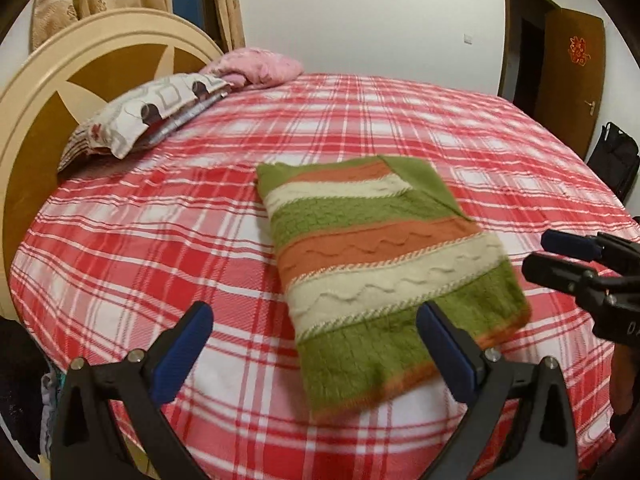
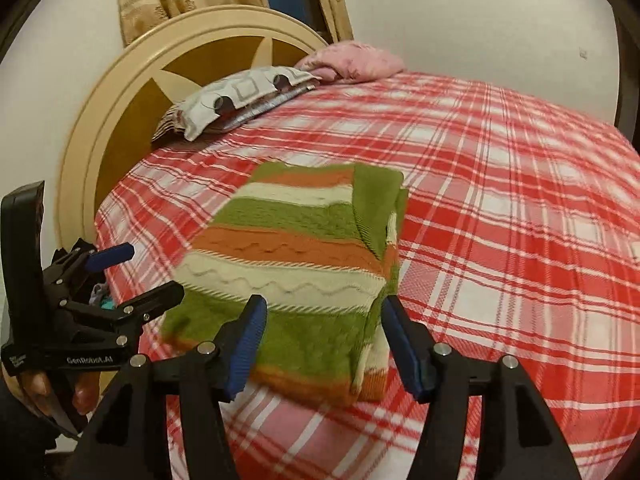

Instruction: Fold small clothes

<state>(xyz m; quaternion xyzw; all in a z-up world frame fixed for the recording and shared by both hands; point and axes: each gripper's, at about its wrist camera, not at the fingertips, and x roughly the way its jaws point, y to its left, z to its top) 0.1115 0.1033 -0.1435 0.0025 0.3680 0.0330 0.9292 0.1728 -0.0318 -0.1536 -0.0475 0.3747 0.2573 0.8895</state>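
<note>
Since sweater point(image 1: 384, 264) lies folded mid-frame on bed point(image 1: 140, 248), I hold left gripper point(image 1: 314, 354) and right gripper point(image 2: 324, 350) jaws apart, empty, clear.

Sweater point(image 1: 376, 264) near edge blurred; black bag point(image 1: 614, 158) cut off by frame.

Both tools are black plastic: the left gripper point(image 1: 316, 354) and right gripper point(image 2: 324, 346) carry ribbed blue pads point(image 1: 182, 354), silver screws, and white "GenRobot.AI" lettering.

Striped green, orange and cream knit sweater point(image 1: 384, 264) lies folded, seemingly flat, on bed.
</note>
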